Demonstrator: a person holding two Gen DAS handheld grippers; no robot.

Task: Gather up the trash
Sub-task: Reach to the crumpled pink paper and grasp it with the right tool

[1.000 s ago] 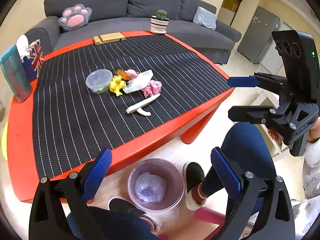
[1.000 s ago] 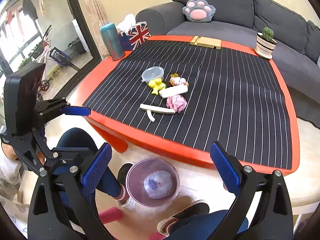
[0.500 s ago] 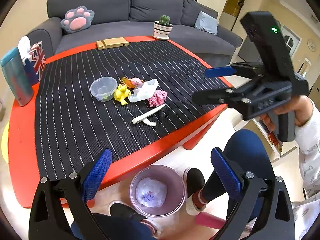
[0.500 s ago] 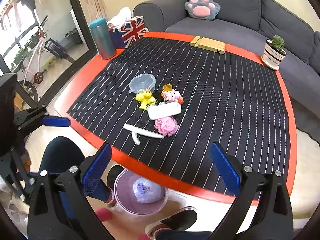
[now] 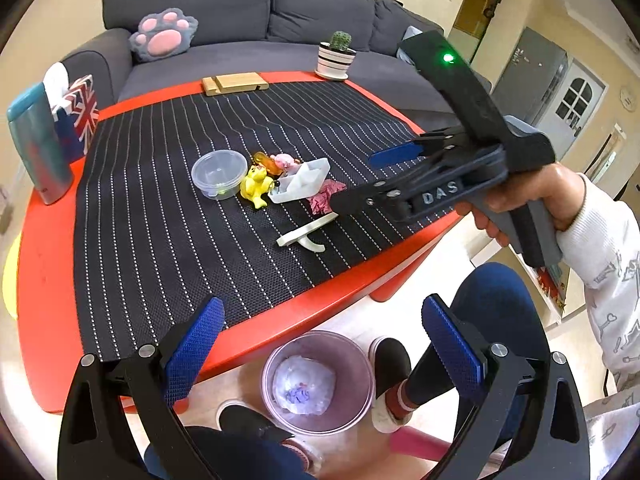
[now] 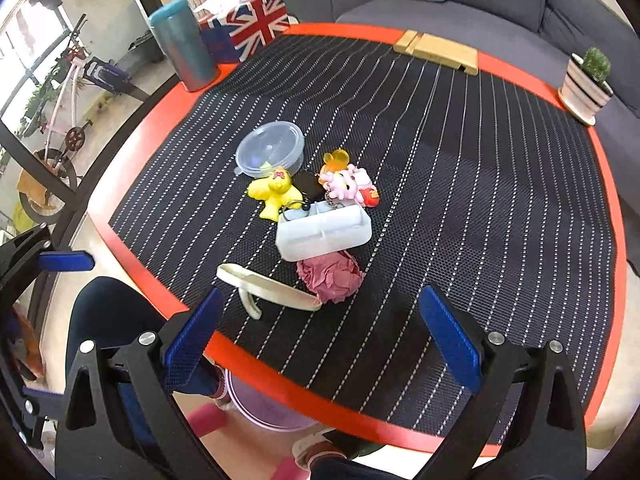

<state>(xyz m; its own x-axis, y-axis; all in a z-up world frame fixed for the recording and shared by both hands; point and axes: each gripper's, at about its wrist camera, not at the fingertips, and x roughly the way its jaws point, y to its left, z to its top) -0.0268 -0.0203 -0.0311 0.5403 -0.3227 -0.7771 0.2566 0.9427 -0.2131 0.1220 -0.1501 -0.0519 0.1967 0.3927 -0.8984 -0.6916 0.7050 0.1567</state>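
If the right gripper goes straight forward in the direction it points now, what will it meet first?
Probably the crumpled pink paper: the open right gripper points at it, with the cream plastic strip just left. Depth is unclear.

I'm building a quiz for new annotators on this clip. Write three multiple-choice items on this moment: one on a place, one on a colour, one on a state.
1. Where is the trash bin?
A. on the sofa
B. on the floor beside the table's near edge
C. on the striped mat

2. What colour is the crumpled paper?
A. pink
B. green
C. white

3. How is the right tool?
A. shut on the paper
B. shut, empty
C. open, empty

Answers: 1 B, it stands on the floor below the red table edge. 2 A, the wad beside the white tray is pink. 3 C, its blue pads are wide apart with nothing between.
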